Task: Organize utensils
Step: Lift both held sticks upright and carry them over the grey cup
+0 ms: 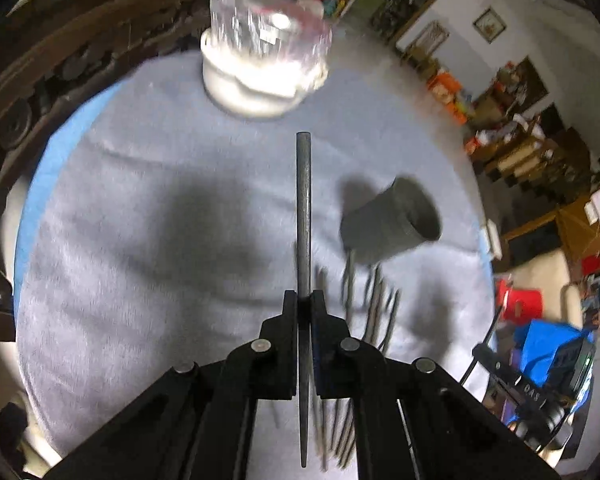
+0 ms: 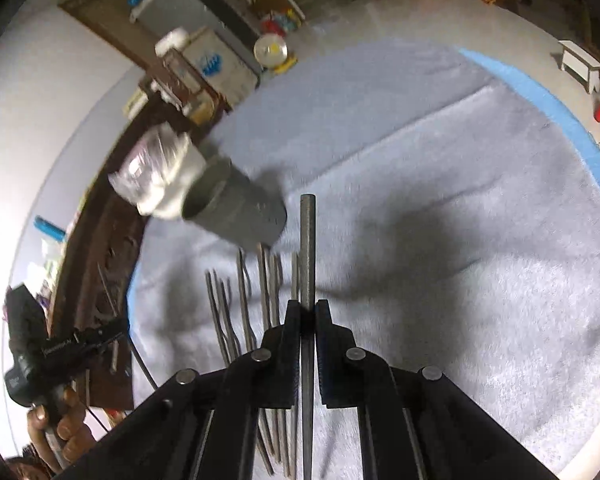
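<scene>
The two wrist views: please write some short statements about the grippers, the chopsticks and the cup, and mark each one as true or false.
1. The left gripper is shut on a chopstick. True.
2. The right gripper is open and holds nothing. False: it is shut on a chopstick.
3. The grey cup stands on the grey cloth. True.
4. All chopsticks are already in the cup. False: several loose chopsticks lie on the cloth beside it.
5. The white container is wrapped in clear plastic. True.
</scene>
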